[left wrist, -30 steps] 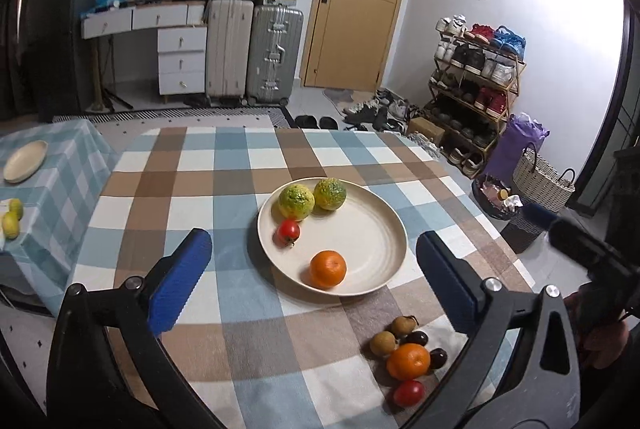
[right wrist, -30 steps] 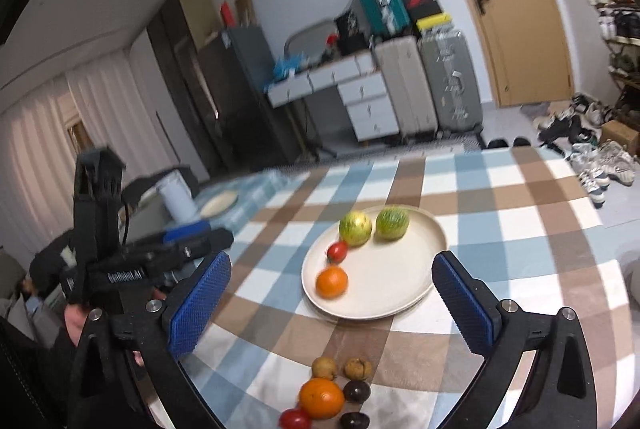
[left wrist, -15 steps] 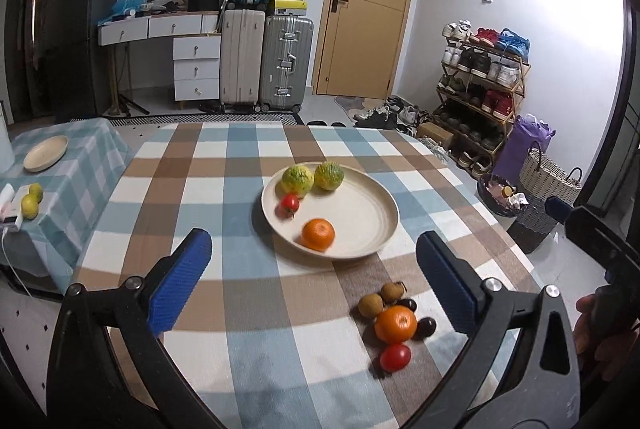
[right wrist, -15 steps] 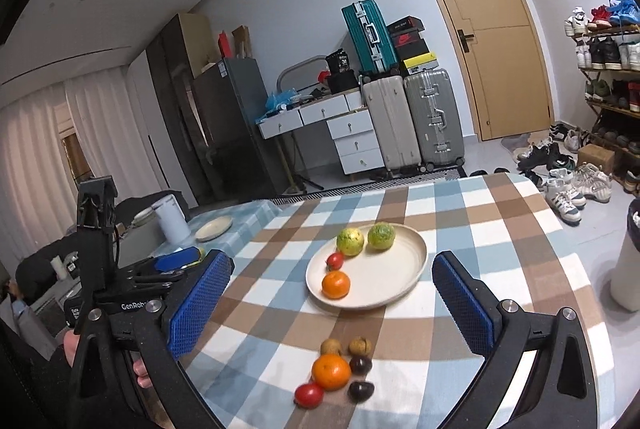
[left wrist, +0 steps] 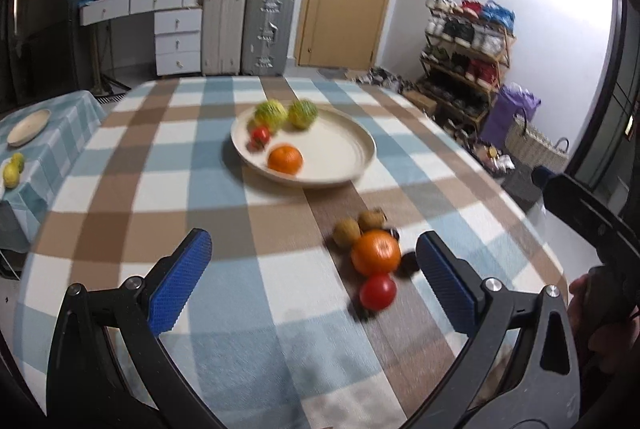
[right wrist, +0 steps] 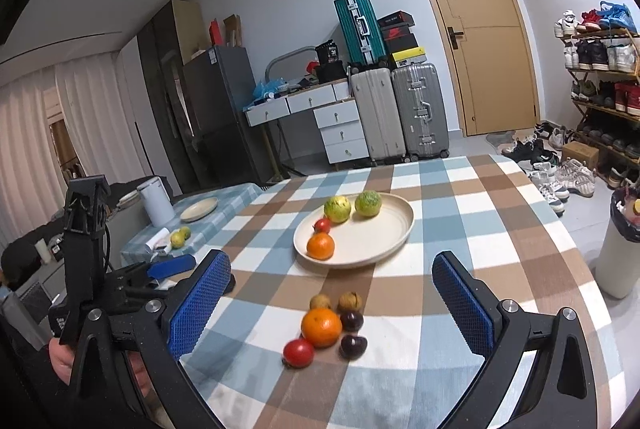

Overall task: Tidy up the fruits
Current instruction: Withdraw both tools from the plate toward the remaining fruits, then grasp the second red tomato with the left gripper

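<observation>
I'm in a lived-in home room: checkered tabletop (right wrist: 472, 229), with suitcases (right wrist: 400, 113) and a drawer desk (right wrist: 316, 109) behind it, a wooden door (right wrist: 480, 33) right of the suitcases, a shoe rack (right wrist: 600, 69) further right.

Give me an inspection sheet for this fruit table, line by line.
Surface: checked tablecloth.
Job's things: plate holding two green fruits, a tomato and an orange; loose pile nearer: orange, tomato, two brown fruits, two dark ones.
Clutter: nothing seen on this table.
Grippers: left gripper and right gripper both open, empty, above the table.
Cables: nothing seen.
Surroundings: side table with small plate, suitcases, door, shoe rack.
</observation>
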`<state>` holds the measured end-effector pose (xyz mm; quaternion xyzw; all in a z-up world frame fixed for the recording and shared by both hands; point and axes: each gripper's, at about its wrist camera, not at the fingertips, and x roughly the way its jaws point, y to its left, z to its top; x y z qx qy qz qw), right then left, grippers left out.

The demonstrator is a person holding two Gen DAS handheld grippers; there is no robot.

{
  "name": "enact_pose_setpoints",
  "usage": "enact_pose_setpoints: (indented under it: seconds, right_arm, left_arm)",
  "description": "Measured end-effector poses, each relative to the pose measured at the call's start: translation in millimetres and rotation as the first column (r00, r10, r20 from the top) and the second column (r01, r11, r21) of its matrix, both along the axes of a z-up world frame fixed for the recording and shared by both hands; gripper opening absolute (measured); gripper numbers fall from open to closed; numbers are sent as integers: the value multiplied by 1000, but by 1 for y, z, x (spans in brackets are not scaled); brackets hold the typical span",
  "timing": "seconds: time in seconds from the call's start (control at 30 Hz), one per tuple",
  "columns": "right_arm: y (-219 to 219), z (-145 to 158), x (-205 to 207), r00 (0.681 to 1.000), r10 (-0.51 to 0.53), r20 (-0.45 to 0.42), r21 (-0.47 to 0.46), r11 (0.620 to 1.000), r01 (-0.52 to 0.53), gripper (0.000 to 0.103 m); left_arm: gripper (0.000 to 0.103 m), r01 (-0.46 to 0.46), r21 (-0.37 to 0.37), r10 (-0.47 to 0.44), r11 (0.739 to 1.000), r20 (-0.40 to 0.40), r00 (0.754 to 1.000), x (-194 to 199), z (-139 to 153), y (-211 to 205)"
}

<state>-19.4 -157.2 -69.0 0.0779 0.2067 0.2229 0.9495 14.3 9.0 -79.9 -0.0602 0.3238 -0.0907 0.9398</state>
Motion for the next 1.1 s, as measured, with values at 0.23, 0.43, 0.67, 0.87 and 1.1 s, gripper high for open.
enact_pose_setpoints:
  seconds: [0.23, 0.43, 0.67, 0.87, 1.1]
  right_arm:
    - [-2, -24, 1, 998, -12, -54, -16, 1000, 11, 103]
    - [-7, -35, 6, 997, -17, -79, -12, 1000, 16, 103]
    - [-9, -43, 11, 995, -20, -102, -1, 1000, 20, 103]
    - [-12, -46, 14, 993, -20, -117, 3, 1000, 21, 103]
    - [-15, -48, 18, 991, -27, -131, 15, 999, 29, 103]
  left_arm:
    - [102, 52, 26, -49, 998, -96, 994, 12, -37, -20]
    - [100, 131, 42, -123, 990, -152, 981, 21, -53, -35]
    - [73, 178, 31, -169, 983, -198, 966, 34, -58, -42]
    - [43, 230, -46, -234, 972, -249, 940, 42, -66, -42]
    - [26, 271, -107, -290, 957, -267, 919, 46, -69, -44]
